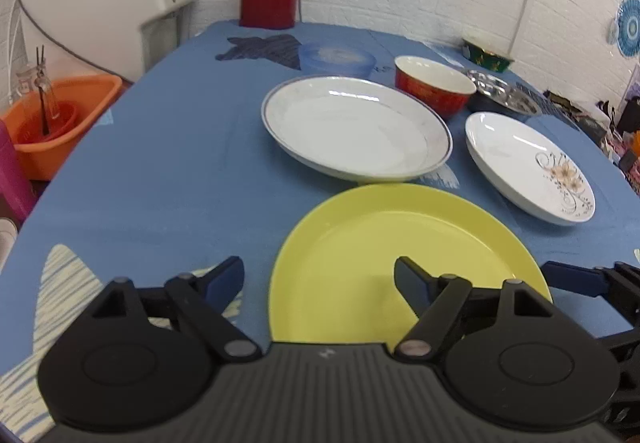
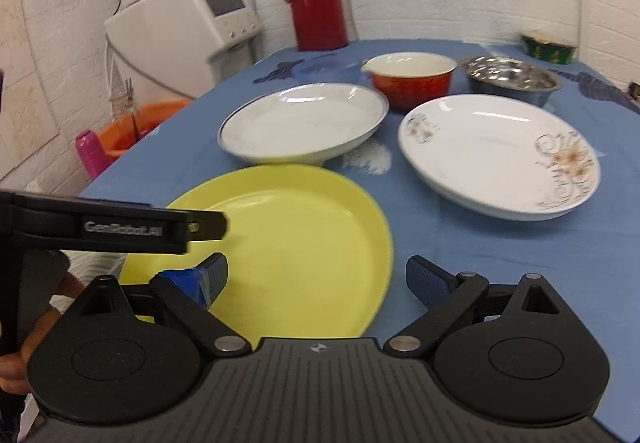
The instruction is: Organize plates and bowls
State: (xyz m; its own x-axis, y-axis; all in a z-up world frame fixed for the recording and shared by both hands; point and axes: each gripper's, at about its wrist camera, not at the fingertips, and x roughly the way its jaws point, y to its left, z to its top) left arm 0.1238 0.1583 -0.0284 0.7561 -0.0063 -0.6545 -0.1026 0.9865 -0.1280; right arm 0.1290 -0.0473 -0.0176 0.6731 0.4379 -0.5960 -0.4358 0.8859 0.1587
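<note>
From the left wrist, our left gripper (image 1: 319,285) hangs released, jaws straddling the near-left rim of the yellow plate (image 1: 400,255); the gray-rimmed plate (image 1: 356,127) lies just beyond. Stacking looks unstarted; next we'd need a rim pinch.

From the right wrist, our right gripper (image 2: 316,281) gapes empty over the same plate's near-right edge. Open tablecloth (image 2: 460,239) lies right, before the flowered plate (image 2: 496,155).

"GenRobot.AI" on left tongs (image 2: 316,285) body

Bare tablecloth (image 1: 160,163) lies open left of the yellow plate (image 1: 400,243); dishes crowd behind it.
</note>
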